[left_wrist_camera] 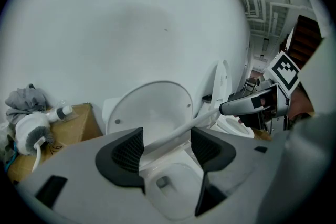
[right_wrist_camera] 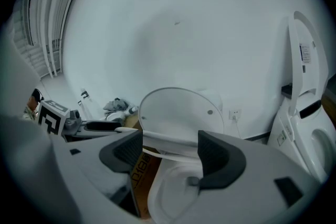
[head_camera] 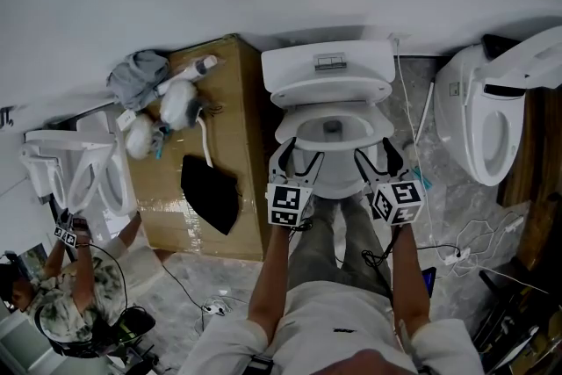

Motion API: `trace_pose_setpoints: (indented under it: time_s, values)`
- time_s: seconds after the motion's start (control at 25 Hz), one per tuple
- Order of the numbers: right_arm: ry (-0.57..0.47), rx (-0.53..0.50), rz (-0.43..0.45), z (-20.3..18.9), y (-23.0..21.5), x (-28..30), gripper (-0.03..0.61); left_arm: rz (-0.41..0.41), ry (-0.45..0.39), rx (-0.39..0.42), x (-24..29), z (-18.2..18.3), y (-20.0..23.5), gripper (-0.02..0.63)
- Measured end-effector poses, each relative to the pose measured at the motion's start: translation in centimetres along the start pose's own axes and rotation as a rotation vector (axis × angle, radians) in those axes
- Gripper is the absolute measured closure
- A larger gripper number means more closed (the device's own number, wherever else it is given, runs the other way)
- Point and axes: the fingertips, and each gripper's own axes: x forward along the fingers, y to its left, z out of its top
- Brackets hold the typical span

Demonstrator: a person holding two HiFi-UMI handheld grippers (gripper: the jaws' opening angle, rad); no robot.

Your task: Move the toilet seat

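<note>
From the head view, shows a white ceramic toilet (head_camera: 329, 57) against the pale wall, with its rounded white lid (head_camera: 329, 92) tipped up toward the tank. Shows the white plastic toilet seat ring (head_camera: 336, 182) over the bowl, taken at its front by the left gripper (head_camera: 297, 155) and the right gripper (head_camera: 376, 155), one on each side. Places a brown cardboard box (head_camera: 224, 101) just left of the toilet and a second white toilet (head_camera: 492, 118) off to the right. From the left gripper view, finds the toilet seat ring (left_wrist_camera: 173, 134) raised clear of the bowl (left_wrist_camera: 173, 191), edge-on between the wide-set jaws of the left gripper (left_wrist_camera: 167, 147), pads clamped on it, and running on to the right gripper (left_wrist_camera: 233, 106). From the right gripper view, finds the right gripper (right_wrist_camera: 170, 152) likewise closed on the toilet seat ring (right_wrist_camera: 168, 140), rim spanning pad to pad, with the left gripper (right_wrist_camera: 113, 127) alongside.
</note>
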Motion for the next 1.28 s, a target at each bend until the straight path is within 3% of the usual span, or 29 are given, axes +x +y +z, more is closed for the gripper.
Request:
trace_pose_setpoints:
  time_s: [0.96, 1.28]
  values:
    - [-0.04, -0.005, -0.003, 4.2, -1.0, 2.9, 0.232, 0.033, -0.032, -0.008, 2.7, 3.0, 2.5, 0.318]
    - [-0.053, -0.015, -0.002, 5.5, -1.4, 4.0, 0.232, 0.054, -0.063, 0.027, 3.6, 4.7, 3.3, 0.318]
